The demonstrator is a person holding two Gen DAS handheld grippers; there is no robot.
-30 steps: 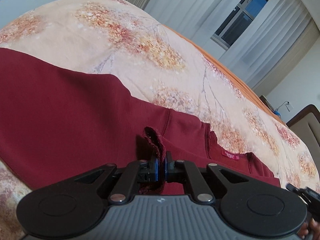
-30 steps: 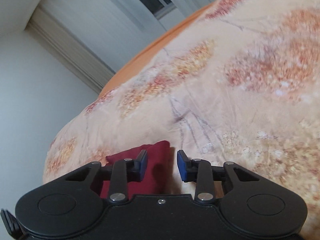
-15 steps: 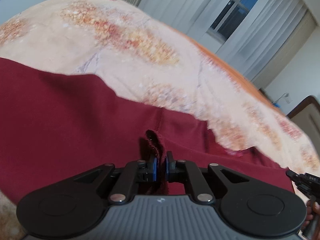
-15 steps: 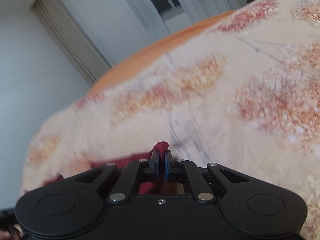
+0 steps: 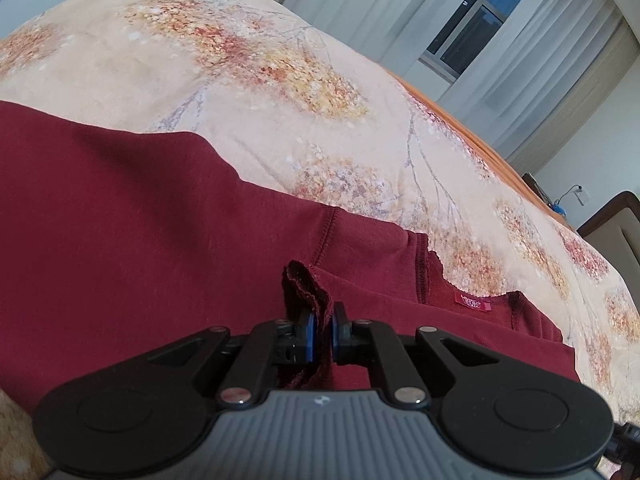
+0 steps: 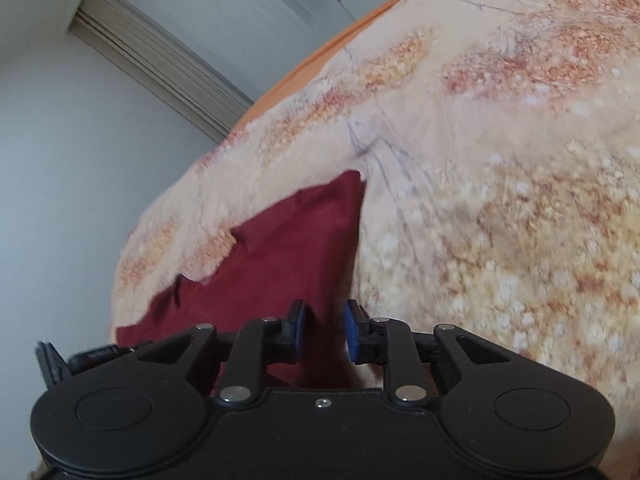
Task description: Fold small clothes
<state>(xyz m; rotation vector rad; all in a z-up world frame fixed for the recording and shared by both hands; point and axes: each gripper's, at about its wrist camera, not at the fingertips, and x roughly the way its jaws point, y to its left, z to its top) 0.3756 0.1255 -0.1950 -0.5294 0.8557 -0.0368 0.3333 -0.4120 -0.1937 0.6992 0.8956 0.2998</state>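
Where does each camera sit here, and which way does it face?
Left wrist: rides on the left tool, looking along its blue pads across the dark red garment on the floral bedspread toward the curtained window; the pads pinch a scalloped fabric edge.
Right wrist: rides on the right tool, facing one garment corner, bedspread and wall; its pads stand apart.
Shared: garment, bedspread; each view's lower corner shows part of another black tool.

Bedroom: floral bedspread [image 5: 280,92], curtained window [image 5: 476,28]
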